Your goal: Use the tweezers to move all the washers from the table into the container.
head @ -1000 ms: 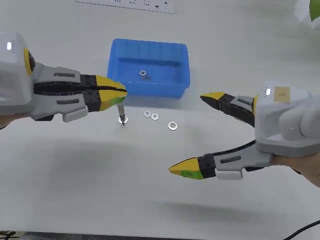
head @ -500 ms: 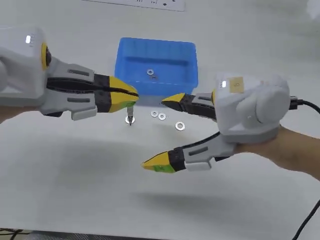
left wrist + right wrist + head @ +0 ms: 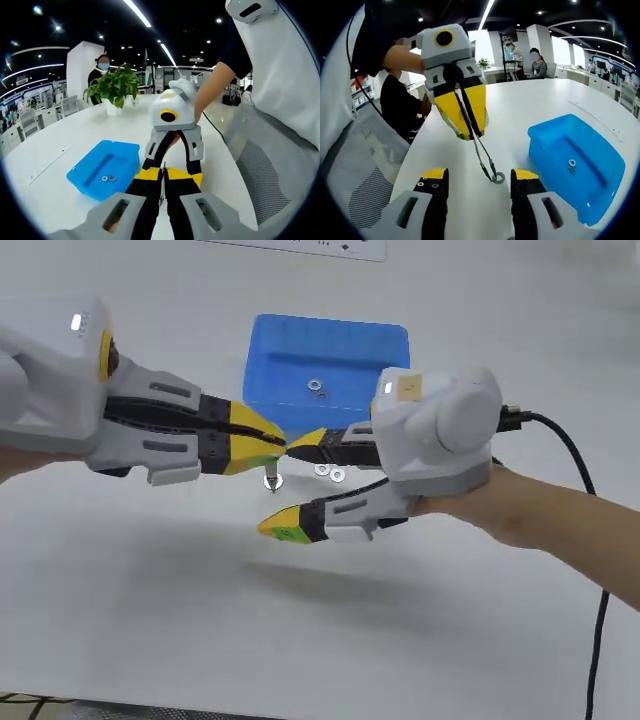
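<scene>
My left gripper (image 3: 281,441) is shut on thin metal tweezers (image 3: 271,468), which point down at the white table. In the right gripper view the tweezers (image 3: 479,144) end on a washer (image 3: 498,177), lifted or lying I cannot tell. My right gripper (image 3: 277,488) is open, with one jaw on each side of the tweezers' tip. Its own view shows the right gripper (image 3: 479,176) just short of that washer. Two more washers (image 3: 329,474) lie on the table behind it. The blue container (image 3: 268,390) stands farther back and holds two washers (image 3: 317,389).
A black cable (image 3: 575,465) trails from the right gripper across the right of the table. A white power strip (image 3: 300,245) runs along the far edge. A potted plant (image 3: 116,89) stands at the table's far end.
My right gripper has swung left, from the right of the table to the tweezers' tip, still open. The left gripper and tweezers have hardly moved. The head camera has shifted slightly.
</scene>
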Demonstrator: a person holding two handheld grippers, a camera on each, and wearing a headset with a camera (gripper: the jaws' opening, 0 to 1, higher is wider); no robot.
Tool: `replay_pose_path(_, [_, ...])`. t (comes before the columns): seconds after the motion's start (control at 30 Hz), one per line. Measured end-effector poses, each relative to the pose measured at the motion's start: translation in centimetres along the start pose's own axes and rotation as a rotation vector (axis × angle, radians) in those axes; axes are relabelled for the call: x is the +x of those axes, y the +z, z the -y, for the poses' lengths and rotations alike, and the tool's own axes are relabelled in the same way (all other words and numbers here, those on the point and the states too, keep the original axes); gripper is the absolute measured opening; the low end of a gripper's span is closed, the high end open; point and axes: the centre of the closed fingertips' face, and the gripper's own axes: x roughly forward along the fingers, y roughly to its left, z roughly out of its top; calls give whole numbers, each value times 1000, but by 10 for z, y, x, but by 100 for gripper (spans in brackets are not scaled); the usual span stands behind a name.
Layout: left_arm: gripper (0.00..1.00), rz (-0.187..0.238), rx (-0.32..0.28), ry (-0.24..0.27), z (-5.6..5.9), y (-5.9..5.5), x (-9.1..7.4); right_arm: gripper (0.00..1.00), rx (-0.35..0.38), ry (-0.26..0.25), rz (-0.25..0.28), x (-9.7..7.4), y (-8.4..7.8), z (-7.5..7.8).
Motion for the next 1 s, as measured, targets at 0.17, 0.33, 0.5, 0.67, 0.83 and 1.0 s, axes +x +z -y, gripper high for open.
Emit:
replay_pose_path(0.17, [6, -2, -6, 3, -2, -3, -2, 33, -55, -7, 6, 5, 7, 3])
replay_pose_path(0.33, [6, -4, -7, 3, -3, -5, -1, 25, -98, -19, -1, 7, 8, 8])
replay_pose_path(0.5, [6, -7, -9, 6, -5, -8, -3, 16, -153, -16, -17, 6, 7, 8])
replay_pose_path(0.67, [6, -9, -9, 10, -6, -10, -4, 11, -210, -8, -36, 8, 4, 6])
replay_pose_path(0.83, [6, -12, -12, 12, -7, -12, -4, 10, -245, -8, -43, 8, 4, 8])
replay_pose_path(1.0, [6, -35, 27, 26, -7, -14, -6, 9, -264, -13, -46, 9, 5, 9])
